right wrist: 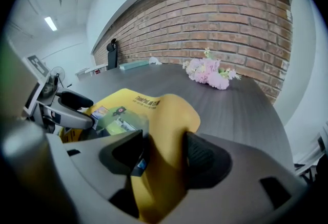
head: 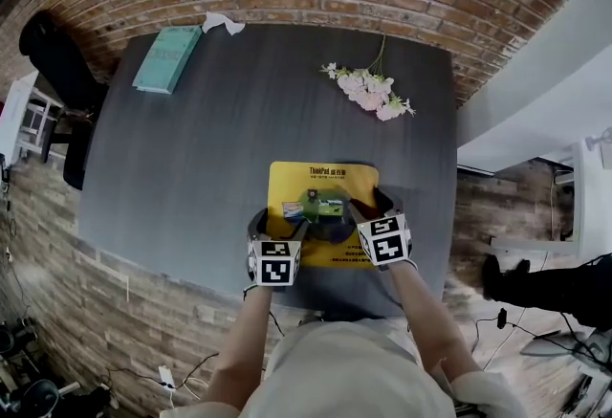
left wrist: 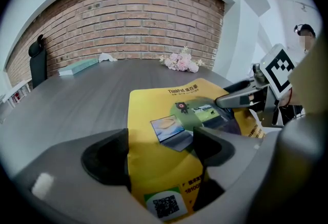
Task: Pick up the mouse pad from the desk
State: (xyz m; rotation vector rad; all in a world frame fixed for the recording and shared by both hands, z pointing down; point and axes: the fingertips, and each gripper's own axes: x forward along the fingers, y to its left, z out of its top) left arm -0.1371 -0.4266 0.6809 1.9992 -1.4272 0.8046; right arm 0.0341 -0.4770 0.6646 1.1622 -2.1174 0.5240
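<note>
Yellow and printed, the one pad (head: pixel 287 182) lies at the near edge of the desk (head: pixel 210 148), just in front of me, and both of my grippers are on it. My left gripper (left wrist: pixel 161 146) has the pad's near-left part squeezed between its jaws, so the pad bows up between them with its printed face towards the camera. My right gripper (right wrist: pixel 165 148) pinches a raised fold of the near-right part, with yellow filling the gap between its jaws.

Farther out on the desk I count one spray of pink flowers (head: pixel 368 89) to the right, one teal book (head: pixel 167 58) at the far left corner and one crumpled white tissue (head: pixel 222 22) beside it. All are well apart from the pad.

The desk is dark grey with a wood grain. One black chair (head: pixel 53 62) stands at its far left, in front of a brick wall (left wrist: pixel 128 28).
</note>
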